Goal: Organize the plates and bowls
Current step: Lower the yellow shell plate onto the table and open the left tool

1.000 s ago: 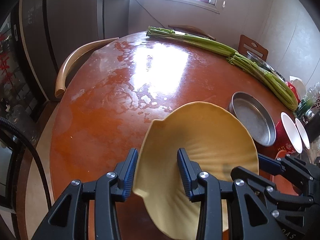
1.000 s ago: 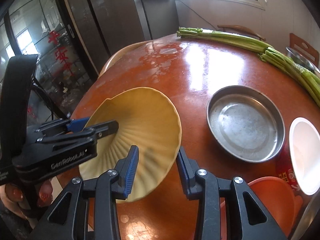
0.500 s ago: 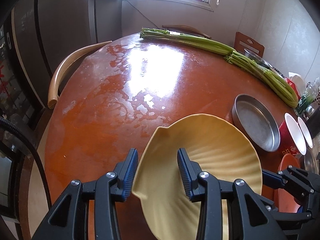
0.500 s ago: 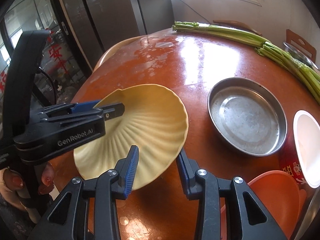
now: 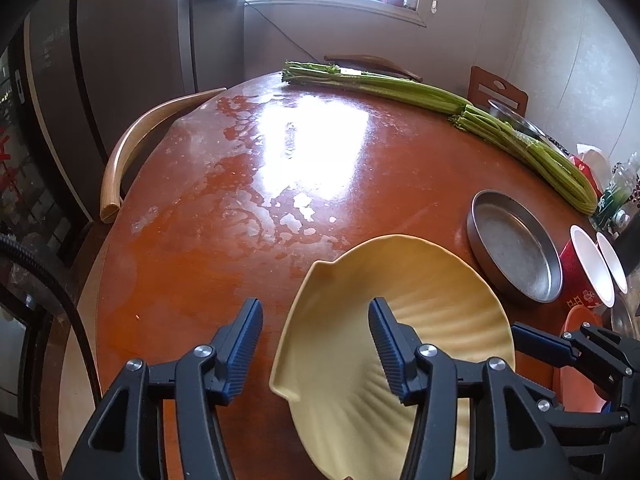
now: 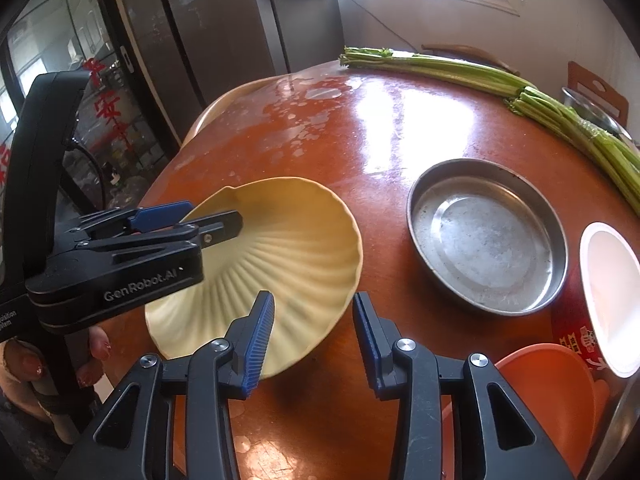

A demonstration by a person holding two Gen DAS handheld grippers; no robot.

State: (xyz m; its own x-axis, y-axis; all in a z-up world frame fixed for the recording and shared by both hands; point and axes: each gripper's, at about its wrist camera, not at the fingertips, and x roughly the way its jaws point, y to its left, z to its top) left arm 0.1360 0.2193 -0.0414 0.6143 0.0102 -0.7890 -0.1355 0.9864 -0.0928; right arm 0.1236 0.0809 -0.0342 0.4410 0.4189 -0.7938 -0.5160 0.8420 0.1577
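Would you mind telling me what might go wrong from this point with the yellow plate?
1. The left tongs and right tongs are both opening with the rim of the yellow shell plate between their jaws. If it is not fully seated on the table, it may drop or rock.
2. On withdrawal, a finger could catch the rim and drag the plate across the glossy, wet-looking top, perhaps toward the metal pan.

The yellow plate [image 5: 400,344] runs off the bottom edge in the left view. The white cup [image 6: 610,300] and orange bowl [image 6: 548,400] are cut by the right view's rim. Red window lettering [image 6: 108,108] is unreadable.
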